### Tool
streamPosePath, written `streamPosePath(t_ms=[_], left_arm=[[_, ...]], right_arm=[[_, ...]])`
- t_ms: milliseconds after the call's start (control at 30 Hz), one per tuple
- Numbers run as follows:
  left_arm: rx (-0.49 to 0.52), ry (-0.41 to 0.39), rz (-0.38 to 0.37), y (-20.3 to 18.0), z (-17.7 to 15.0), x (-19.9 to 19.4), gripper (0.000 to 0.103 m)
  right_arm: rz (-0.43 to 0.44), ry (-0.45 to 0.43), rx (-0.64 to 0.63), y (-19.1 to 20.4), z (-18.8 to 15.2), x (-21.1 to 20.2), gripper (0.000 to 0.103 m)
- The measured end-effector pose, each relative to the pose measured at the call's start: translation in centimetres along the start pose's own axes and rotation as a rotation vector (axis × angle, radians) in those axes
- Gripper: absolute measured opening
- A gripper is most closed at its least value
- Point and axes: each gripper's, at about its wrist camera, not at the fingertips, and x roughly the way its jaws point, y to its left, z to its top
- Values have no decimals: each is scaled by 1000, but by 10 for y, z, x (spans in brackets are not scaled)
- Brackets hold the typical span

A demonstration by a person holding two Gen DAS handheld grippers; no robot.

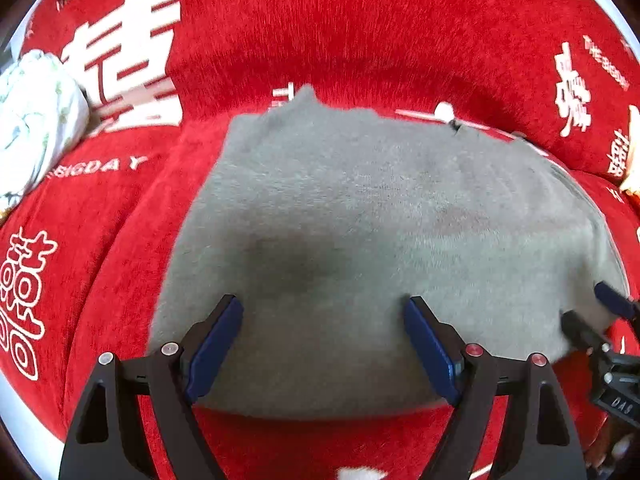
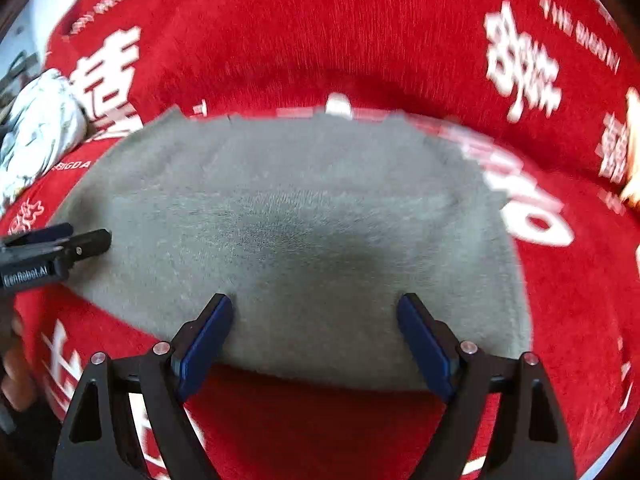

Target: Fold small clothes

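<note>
Left gripper [image 1: 323, 340]: jaws spread wide, pinching nothing, poised over the near edge of the grey garment [image 1: 380, 240]. Right gripper [image 2: 315, 338]: likewise spread and empty, over the same near hem [image 2: 320, 376].

The garment lies flat on the red cover [image 2: 360, 40] of a sofa, already a compact rectangle (layers beneath cannot be told). Fleecy nap; likely light, limp, not slippery, prone to sag between grips. Best hold: the near corners, pinching every layer at the edge.

A white floral bundle [image 1: 36, 120] sits well apart, left.
</note>
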Motion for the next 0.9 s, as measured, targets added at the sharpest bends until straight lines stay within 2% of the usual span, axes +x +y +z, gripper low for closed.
streamPosePath(t_ms=[200, 300, 367, 433, 533, 600, 667, 700, 733, 900], left_arm=[[-2, -11, -16, 18, -21, -18, 85], [-36, -13, -25, 30, -33, -35, 85], [-89, -30, -14, 43, -42, -50, 85], [-159, -22, -47, 57, -51, -57, 85], [-290, 33, -178, 77, -63, -51, 84], [-361, 52, -237, 86, -66, -43, 84], [-412, 8, -283, 91, -64, -43, 84], [-422, 5, -307, 90, -62, -40, 77], [-431, 3, -322, 90, -58, -37, 65], [-550, 4, -450, 101, -41, -11, 37]], right_arm=[[-18, -15, 27, -31, -22, -15, 94], [-73, 6, 5, -35, -30, -22, 94], [-75, 9, 38, -38, -34, -32, 94], [-44, -5, 114, -44, -38, -43, 95], [5, -17, 190, -45, -38, -51, 95], [34, -15, 196, -39, -36, -52, 95], [44, -19, 172, -28, -33, -54, 95], [48, -21, 152, -22, -32, -54, 95], [52, -21, 137, -17, -31, -54, 95], [64, -4, 106, 1, -30, -50, 95]])
